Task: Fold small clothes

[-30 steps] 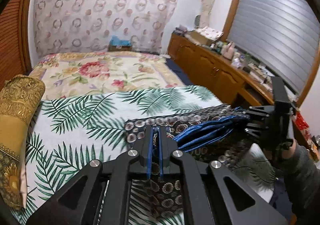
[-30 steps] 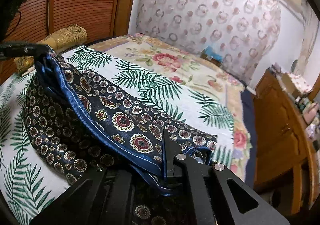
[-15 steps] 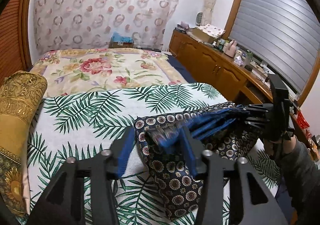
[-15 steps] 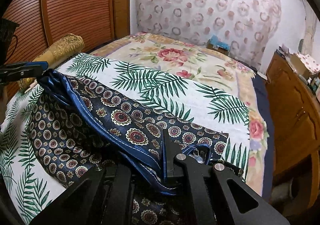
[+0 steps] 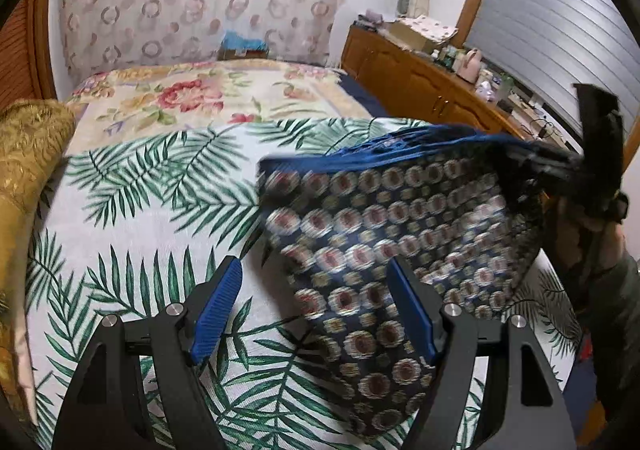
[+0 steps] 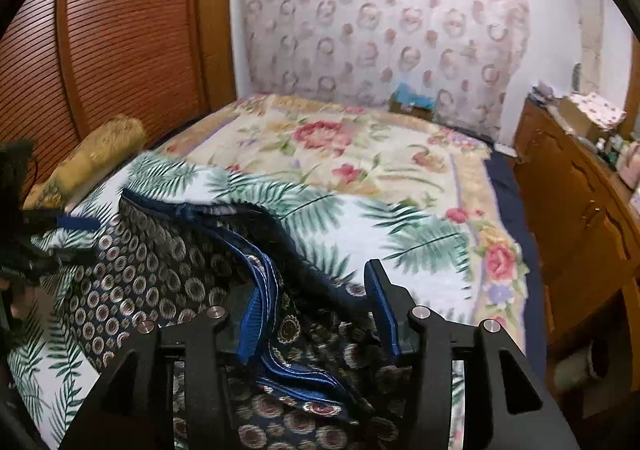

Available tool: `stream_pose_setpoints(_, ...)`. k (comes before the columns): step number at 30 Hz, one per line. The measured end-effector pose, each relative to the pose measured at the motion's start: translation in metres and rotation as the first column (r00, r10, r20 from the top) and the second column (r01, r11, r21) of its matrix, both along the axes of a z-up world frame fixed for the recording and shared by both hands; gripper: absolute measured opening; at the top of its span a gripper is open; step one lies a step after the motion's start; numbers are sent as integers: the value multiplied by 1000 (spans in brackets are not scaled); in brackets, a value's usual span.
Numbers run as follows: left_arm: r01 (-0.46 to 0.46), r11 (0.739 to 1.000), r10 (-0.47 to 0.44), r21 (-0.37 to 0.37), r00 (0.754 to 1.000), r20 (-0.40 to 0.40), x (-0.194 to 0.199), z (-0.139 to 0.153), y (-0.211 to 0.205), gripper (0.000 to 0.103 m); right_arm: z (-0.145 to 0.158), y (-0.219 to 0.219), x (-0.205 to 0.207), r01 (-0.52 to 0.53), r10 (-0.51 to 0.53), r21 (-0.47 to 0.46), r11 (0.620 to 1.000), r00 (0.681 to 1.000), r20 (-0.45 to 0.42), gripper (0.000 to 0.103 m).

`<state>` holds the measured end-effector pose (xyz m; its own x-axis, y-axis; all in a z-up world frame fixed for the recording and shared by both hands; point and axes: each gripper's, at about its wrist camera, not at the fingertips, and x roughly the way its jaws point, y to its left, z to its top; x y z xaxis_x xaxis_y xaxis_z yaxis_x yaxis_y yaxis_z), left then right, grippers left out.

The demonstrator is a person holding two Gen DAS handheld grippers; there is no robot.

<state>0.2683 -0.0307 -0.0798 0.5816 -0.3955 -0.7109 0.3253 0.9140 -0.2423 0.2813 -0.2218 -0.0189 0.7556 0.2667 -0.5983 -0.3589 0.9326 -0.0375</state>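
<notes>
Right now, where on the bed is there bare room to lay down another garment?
Free: the palm-leaf sheet between the gold bolster and the patterned cloth, and the floral bedspread toward the far wall. Crowded: the near right side, where the cloth lies bunched, and the cluttered wooden counter.

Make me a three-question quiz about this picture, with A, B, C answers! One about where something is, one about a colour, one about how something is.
1. Where does the patterned garment lie?
A. on the palm-leaf sheet
B. on the wooden cabinet
C. on the floor

2. What colour is the garment's edging?
A. red
B. blue
C. yellow

3. How do the left gripper jaws stand?
A. clamped on the gold bolster
B. shut tight on nothing
C. apart, opening

Answers:
1 A: the leaf print shows all round the cloth.
2 B: a blue band runs along its top edge.
3 C: bare sheet shows between the blue pads.
</notes>
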Motion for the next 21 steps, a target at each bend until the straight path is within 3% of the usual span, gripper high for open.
stream_pose_setpoints(4,-14,1000,14,16,1000,-21,4,-10,0,75,5,-9,-5,66,-65,-39,997,998,22,53)
stream_pose_setpoints(7,-8,999,9,32,999,-33,5,-16,-3,75,7,-18,-14,84,-84,-5,996,996,26,61)
stream_pose_setpoints(12,-7,999,8,51,1000,-20,5,-21,-5,76,13,-18,-22,74,-74,2,997,997,7,63)
stream_pose_setpoints(17,-7,997,8,74,1000,-14,4,-20,-8,77,17,-4,-18,-21,19,-31,999,997,-80,63)
stream_pose_setpoints(21,4,995,-3,102,1000,-13,3,-21,-15,81,5,1,-3,-16,1,-100,995,989,-146,63)
